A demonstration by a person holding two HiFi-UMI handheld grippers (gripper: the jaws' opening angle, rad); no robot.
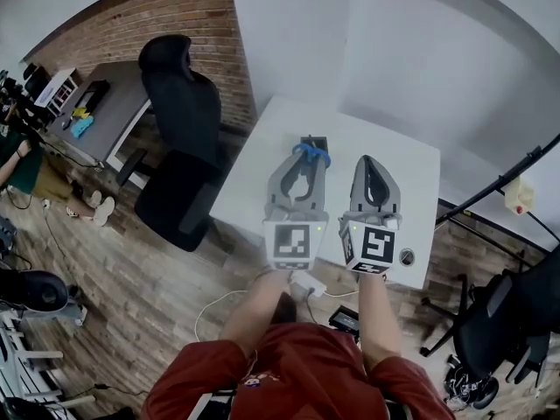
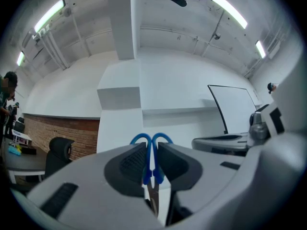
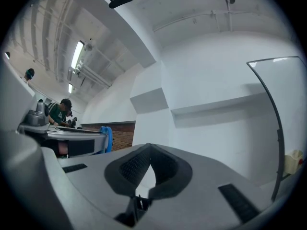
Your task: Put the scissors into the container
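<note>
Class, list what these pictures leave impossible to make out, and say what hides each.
Blades of the blue-handled metal scissors: left gripper view, mostly sunk between the pads of the left gripper; head view, under its body.
Container: head view, only a dark shape at the white table's far edge, partly covered by the handles.
Small round thing: head view, too small.

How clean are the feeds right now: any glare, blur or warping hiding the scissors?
Head view: strong fisheye bend, even light; scissors small but readable. Left gripper view: ceiling strip lights bright, yet no glare on the scissors in the left gripper. Right gripper view: round dark vignette, straight lines bowed, right gripper crisp.
</note>
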